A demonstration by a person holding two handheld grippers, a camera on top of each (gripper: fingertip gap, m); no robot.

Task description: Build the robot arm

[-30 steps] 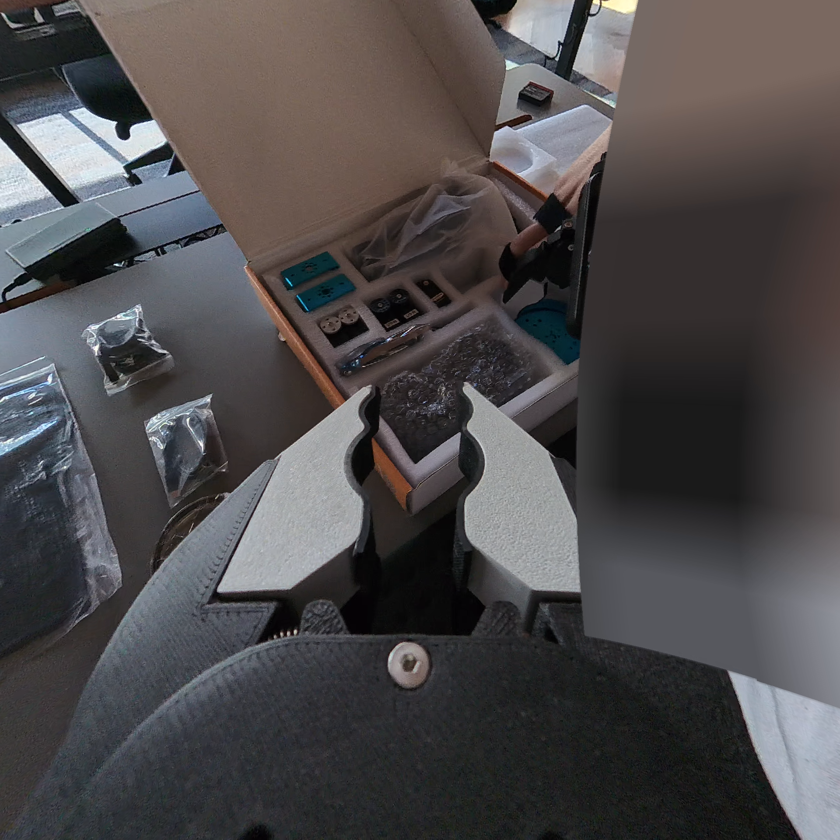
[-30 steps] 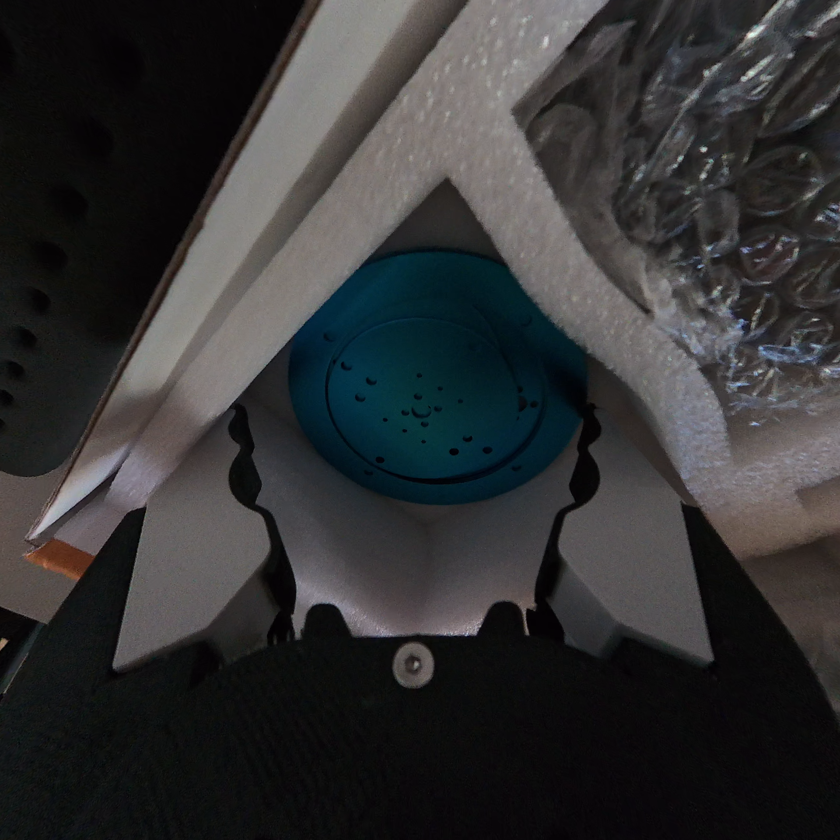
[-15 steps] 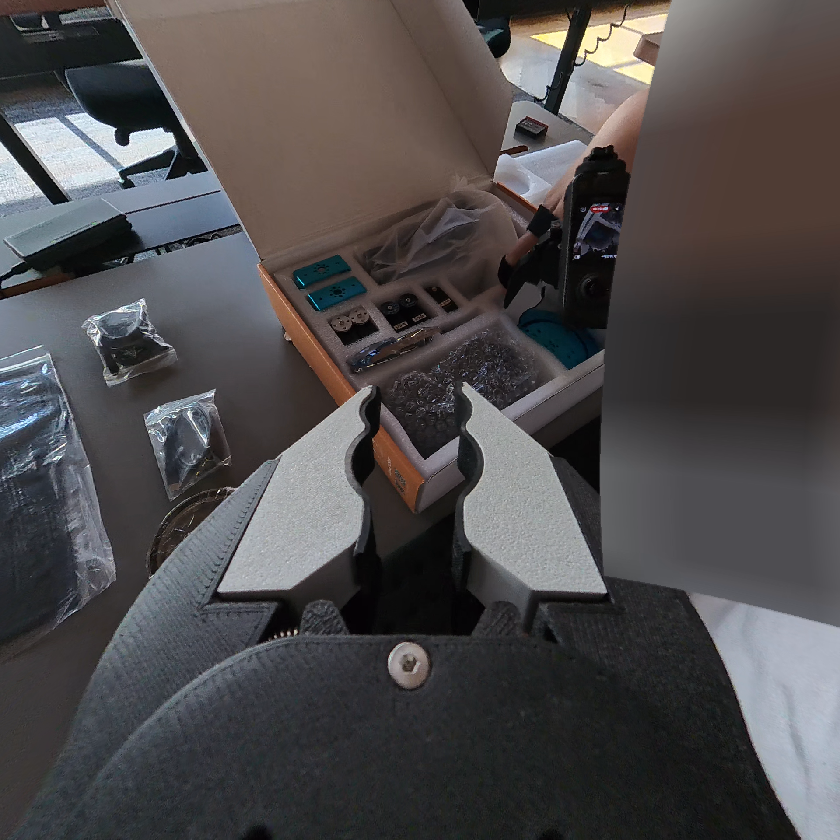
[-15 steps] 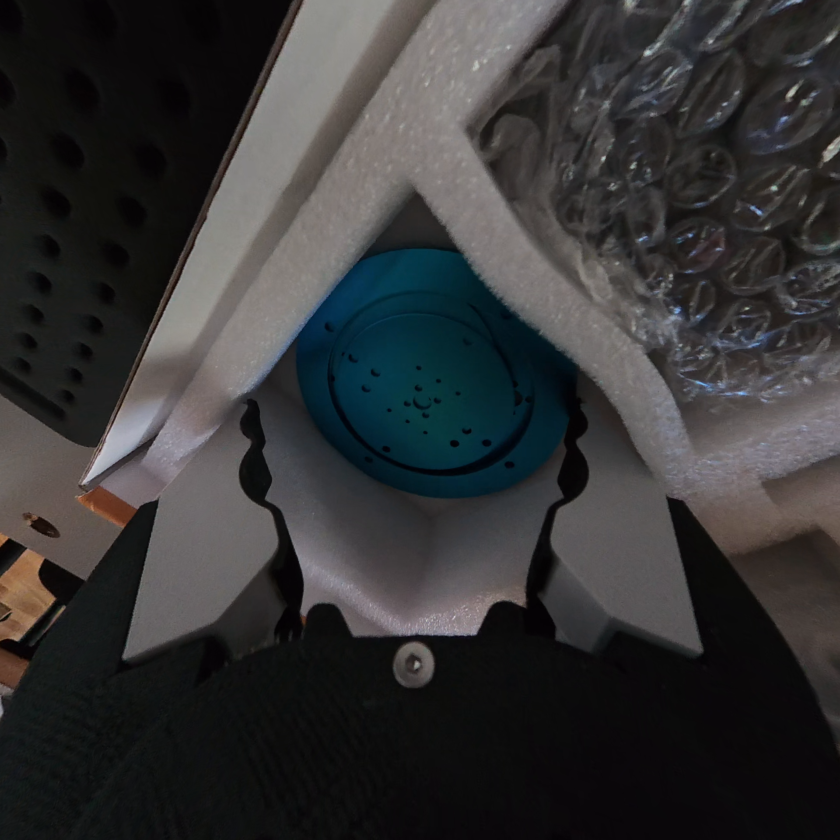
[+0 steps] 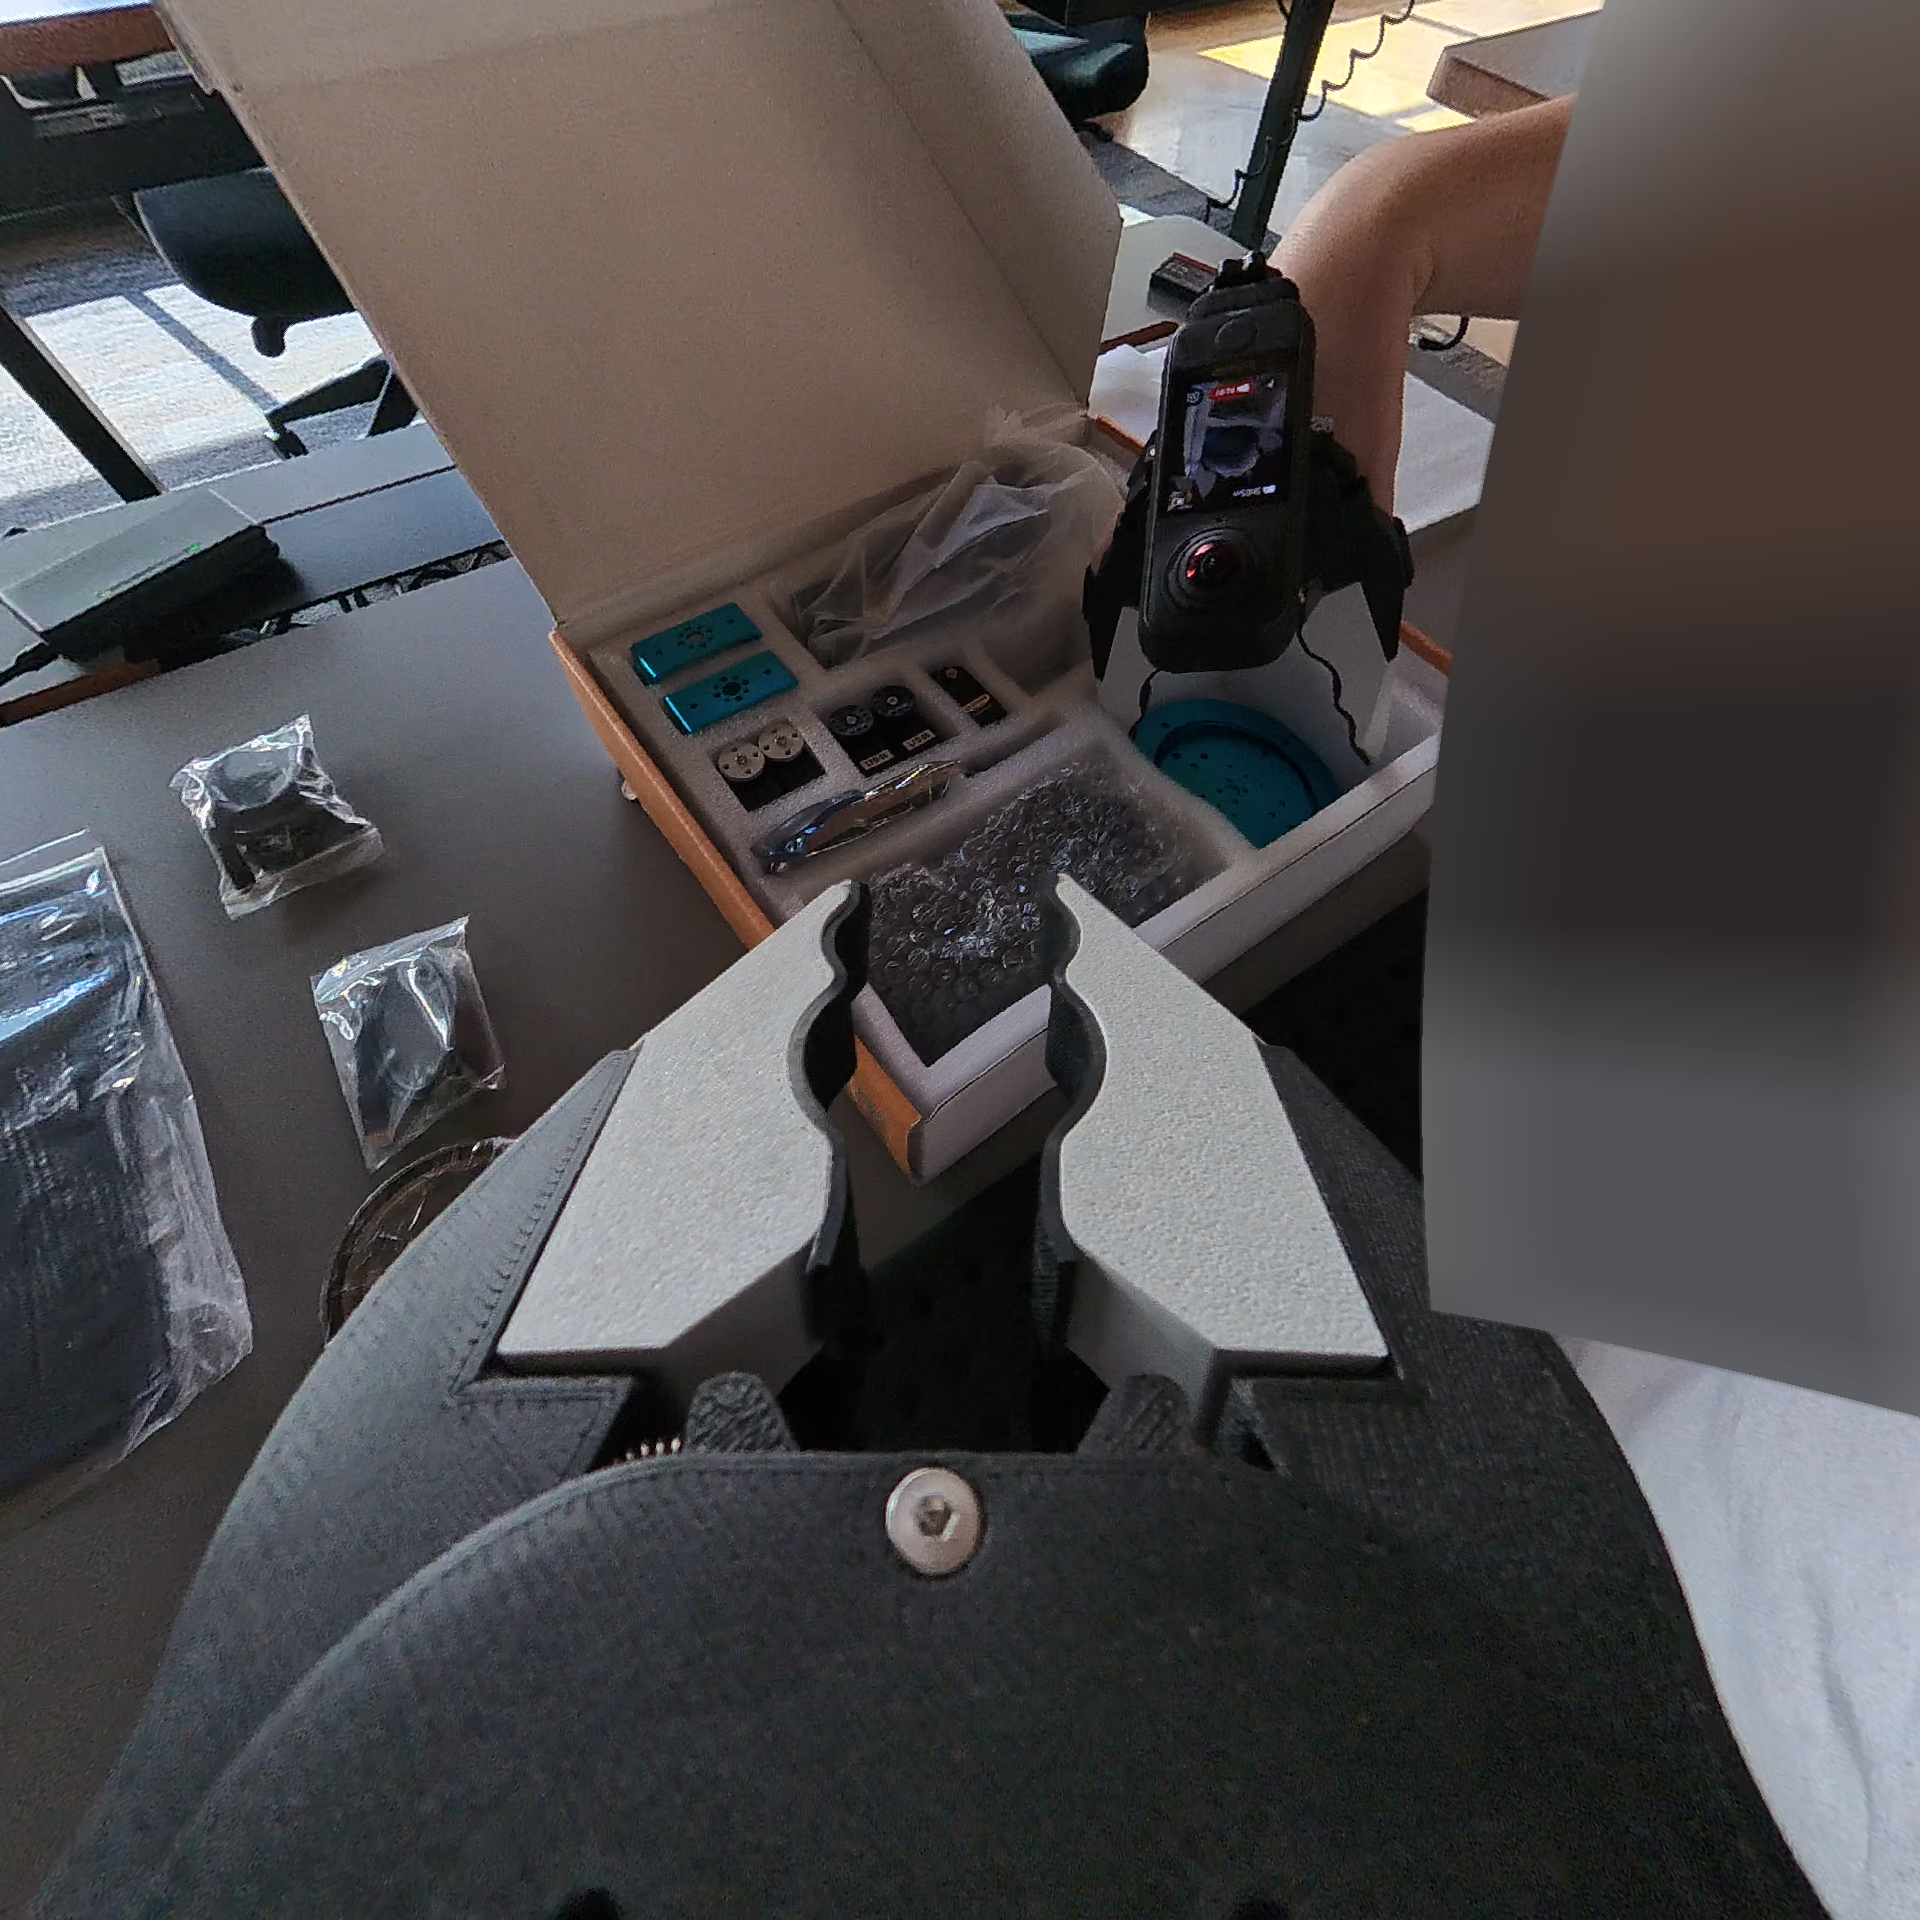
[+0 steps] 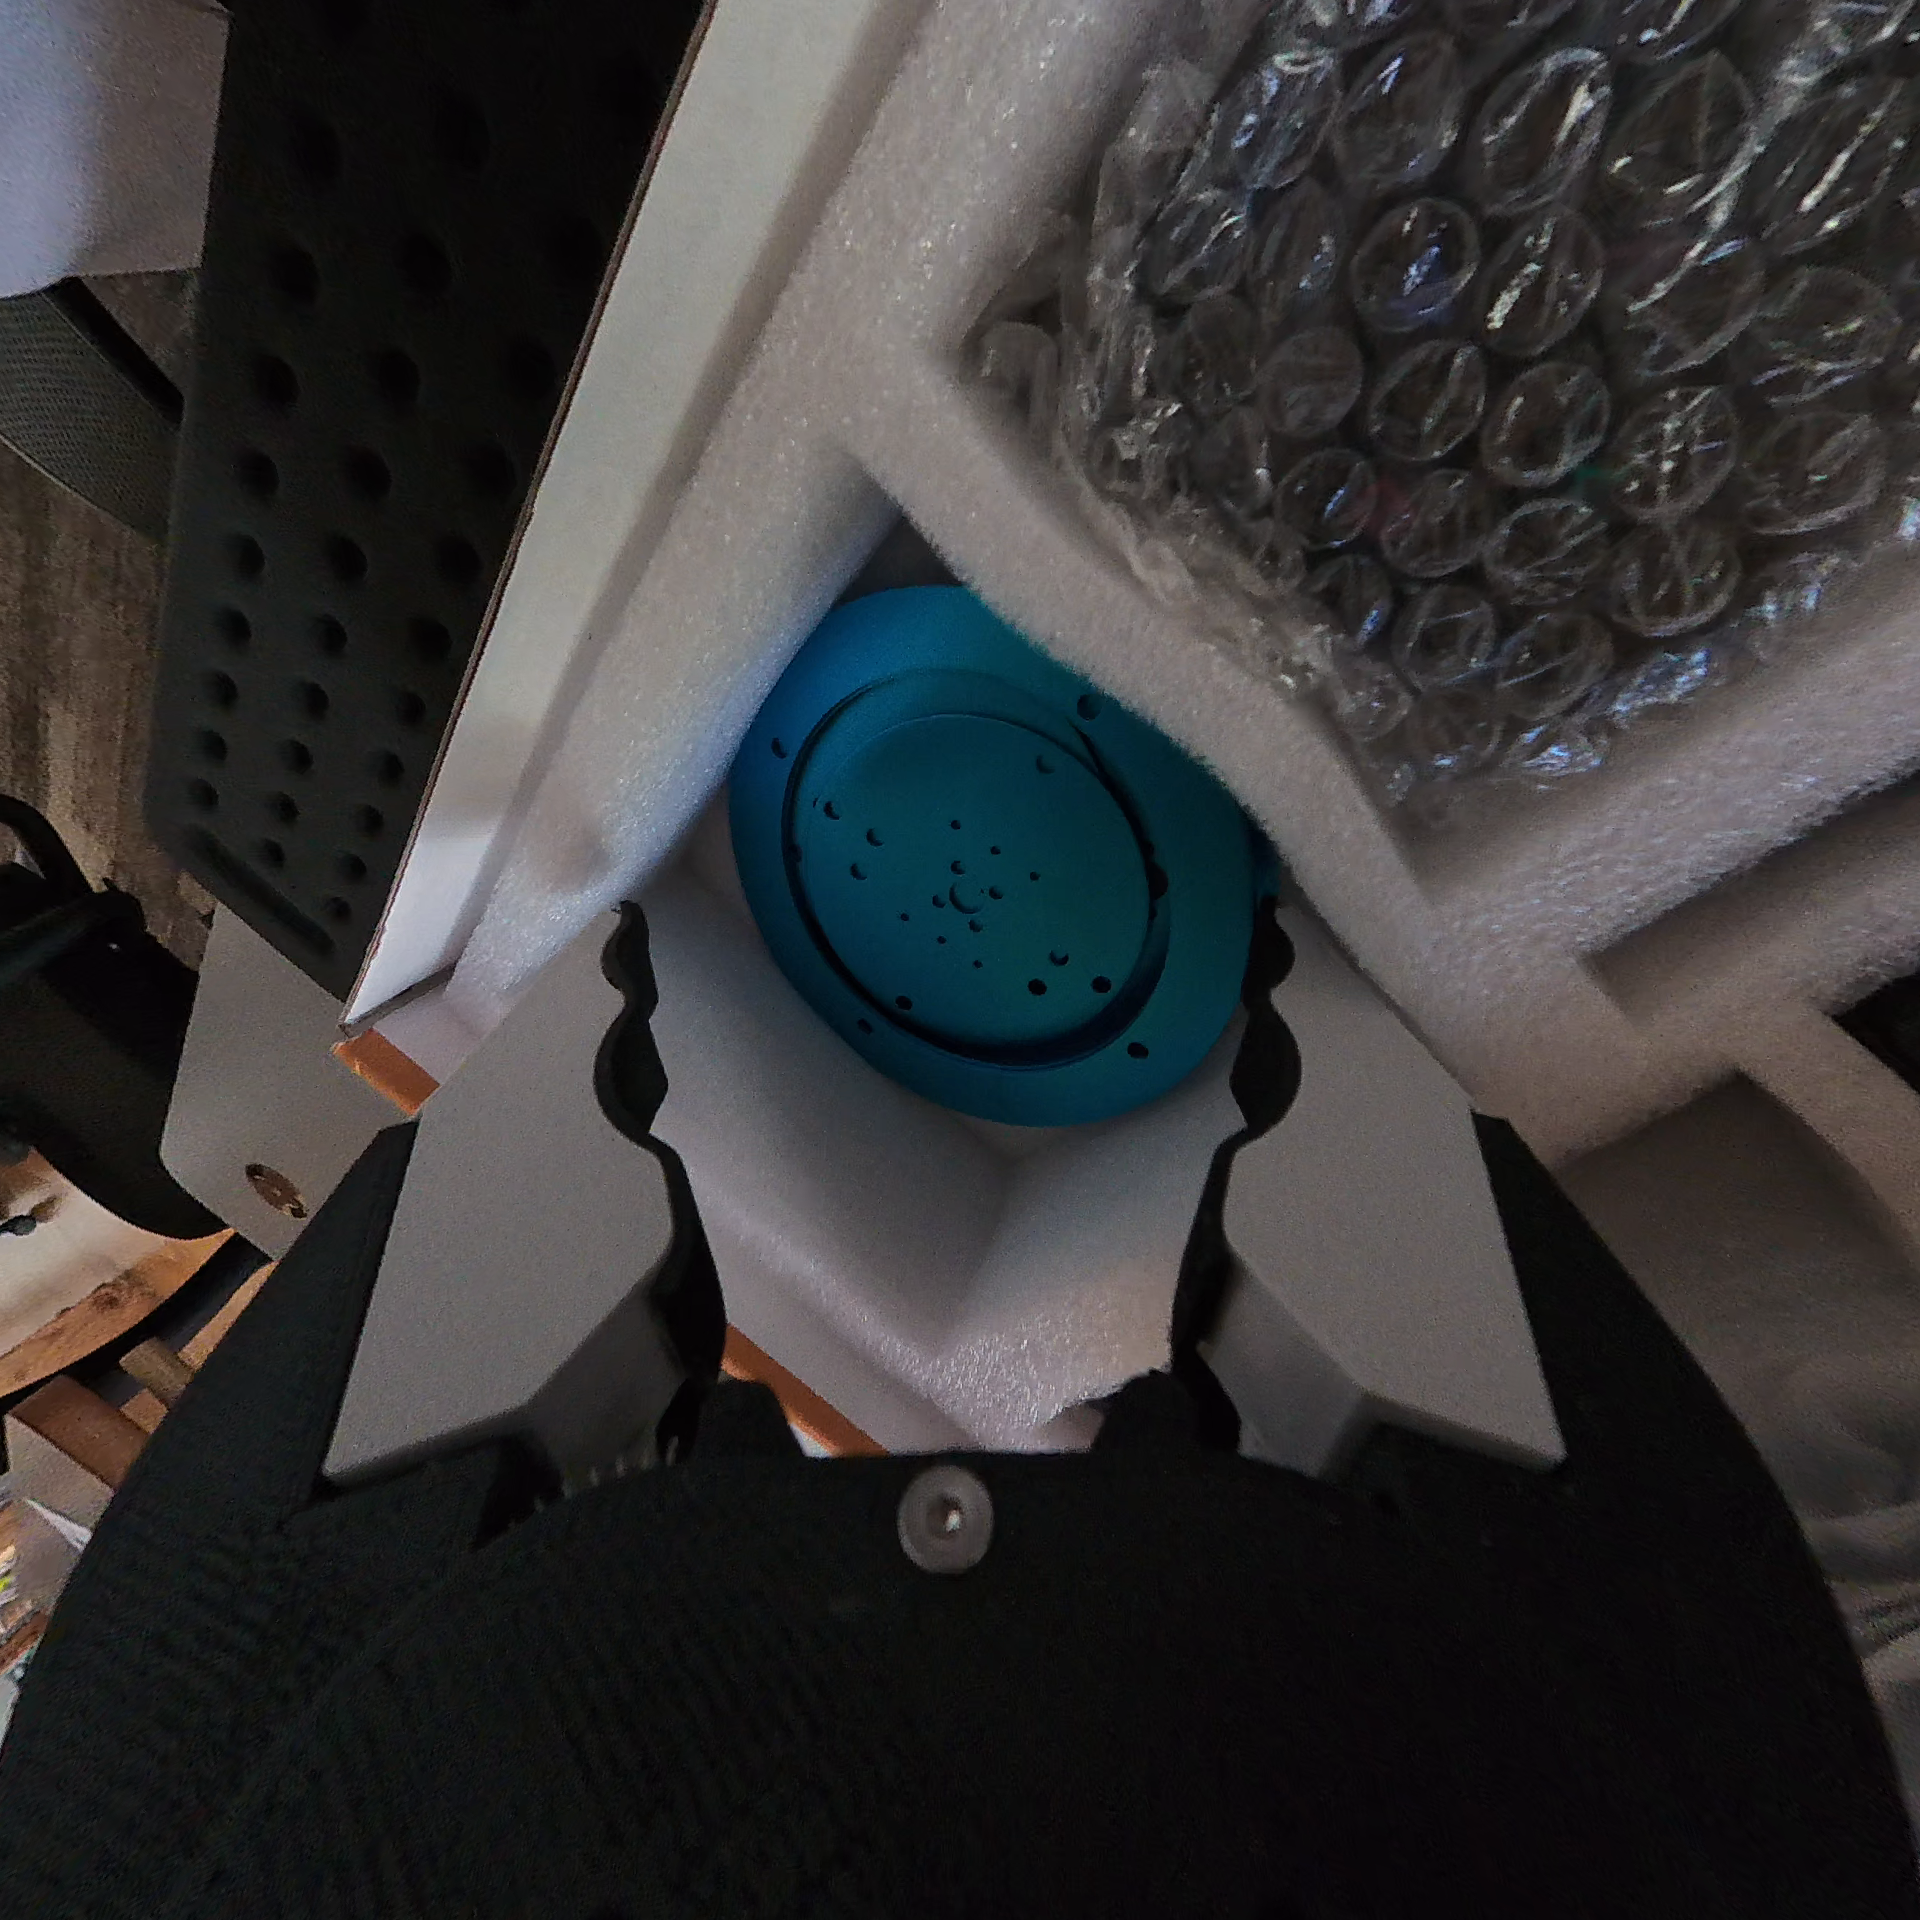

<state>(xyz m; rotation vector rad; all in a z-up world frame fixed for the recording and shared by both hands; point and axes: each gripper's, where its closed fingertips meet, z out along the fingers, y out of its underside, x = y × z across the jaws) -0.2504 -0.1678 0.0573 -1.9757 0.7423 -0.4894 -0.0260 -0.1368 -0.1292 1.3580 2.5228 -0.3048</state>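
Note:
An open cardboard box (image 5: 940,1127) with a white foam insert (image 6: 790,343) stands on the dark table. A round blue metal disc with small holes (image 6: 997,862) lies in the insert's corner pocket; it also shows in the left wrist view (image 5: 1231,774). My right gripper (image 6: 940,920) is open and empty, its fingers spread either side of the disc and a little above it; the left wrist view shows it (image 5: 1242,665) over that pocket. My left gripper (image 5: 956,904) is open and empty, held above the box's near corner, over a bubble-wrapped bundle (image 5: 1018,883).
Other pockets hold two blue plates (image 5: 717,665), small round parts (image 5: 764,758) and a clear bag (image 5: 935,551). The box lid (image 5: 644,260) stands up behind. Bagged parts (image 5: 275,810) (image 5: 410,1039) (image 5: 83,1143) lie on the table at left. A black perforated panel (image 6: 343,468) lies beside the box. The grippers' ends are close to 30 cm from one another.
My right gripper has lifted back from the blue disc, which now looks smaller and farther. My left gripper has drawn back slightly, and the right gripper has come fully into its view.

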